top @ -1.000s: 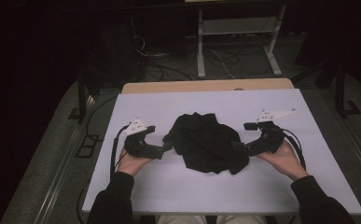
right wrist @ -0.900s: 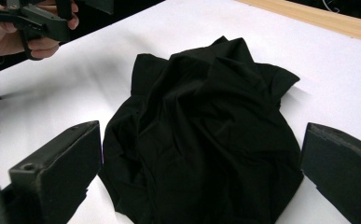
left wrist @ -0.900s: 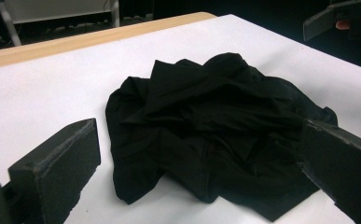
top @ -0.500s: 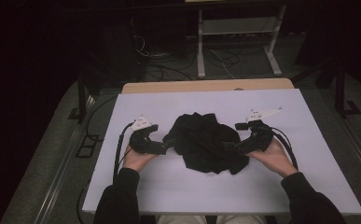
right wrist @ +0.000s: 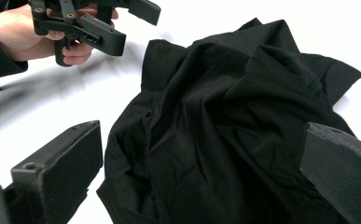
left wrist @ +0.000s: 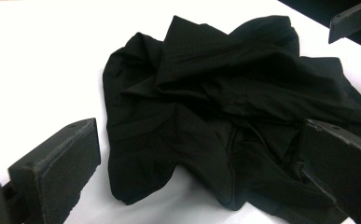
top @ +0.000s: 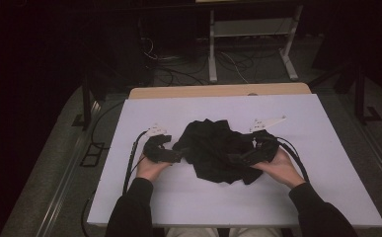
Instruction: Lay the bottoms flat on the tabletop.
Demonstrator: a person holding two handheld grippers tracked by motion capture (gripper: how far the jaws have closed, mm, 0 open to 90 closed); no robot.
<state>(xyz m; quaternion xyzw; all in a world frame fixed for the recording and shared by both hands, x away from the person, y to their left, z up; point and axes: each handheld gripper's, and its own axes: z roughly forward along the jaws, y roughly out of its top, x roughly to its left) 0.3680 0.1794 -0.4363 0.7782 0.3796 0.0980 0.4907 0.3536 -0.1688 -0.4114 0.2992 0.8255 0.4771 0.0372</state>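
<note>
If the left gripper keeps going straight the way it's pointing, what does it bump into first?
Most likely the crumpled black cloth. The left gripper has its jaws wide open, and the cloth's near edge lies right between and ahead of them on the white table.

In front of you the crumpled cloth (top: 218,150) is plain black, without any print or stripe; in the left gripper view its folds (left wrist: 225,102) show only darker and lighter black. The table (top: 326,148) under it is a pale, even white with a light lilac tone, and its far edge (top: 218,91) is a light wood brown. Your left gripper (top: 176,157) is black, with a small white plate on its far side. Your right gripper (top: 240,159) is black too, and its plate is also white. The jaws in both gripper views are matt black. Your sleeves (top: 132,212) are black. The floor (top: 45,177) at the left is grey.
</note>
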